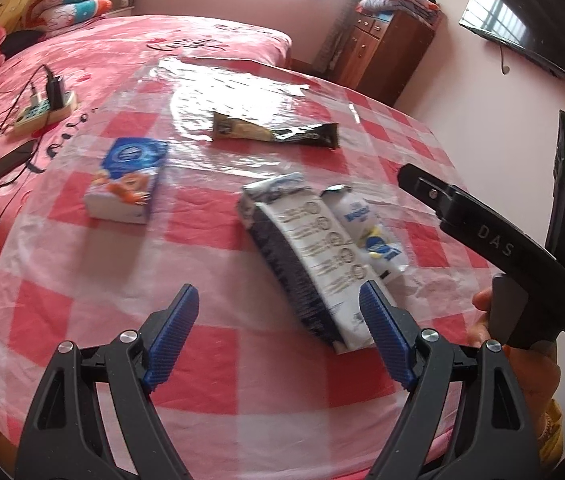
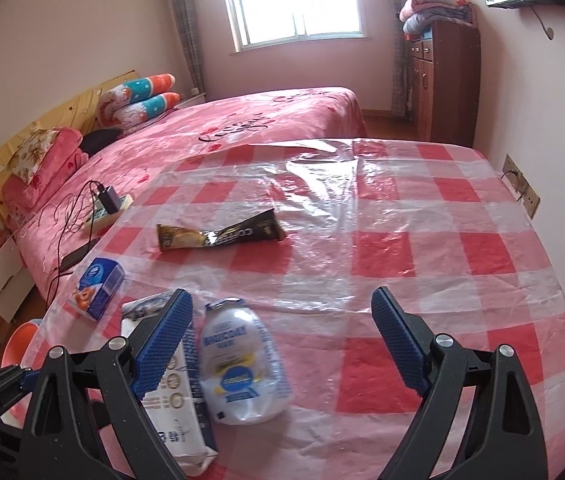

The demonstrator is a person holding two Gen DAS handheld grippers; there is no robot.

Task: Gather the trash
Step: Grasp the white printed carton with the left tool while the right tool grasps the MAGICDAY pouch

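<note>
A black-and-white milk carton (image 1: 306, 256) lies flat on the red-checked table (image 1: 94, 276), with a crumpled white pouch (image 1: 370, 232) beside it. A blue tissue pack (image 1: 128, 182) lies to the left and a black-and-gold coffee sachet (image 1: 278, 130) farther back. My left gripper (image 1: 278, 320) is open and empty, just before the carton's near end. My right gripper (image 2: 282, 328) is open and empty, hovering over the pouch (image 2: 240, 364), with the carton (image 2: 174, 392) under its left finger. The tissue pack (image 2: 98, 286) and sachet (image 2: 222, 234) also show in the right wrist view.
A pink bed (image 2: 242, 128) adjoins the table's far side, with a power strip and cables (image 1: 42, 108) and a phone (image 1: 6, 164) on it. A wooden cabinet (image 2: 442, 80) stands at the back right. An orange basin (image 2: 22, 340) sits on the floor at left.
</note>
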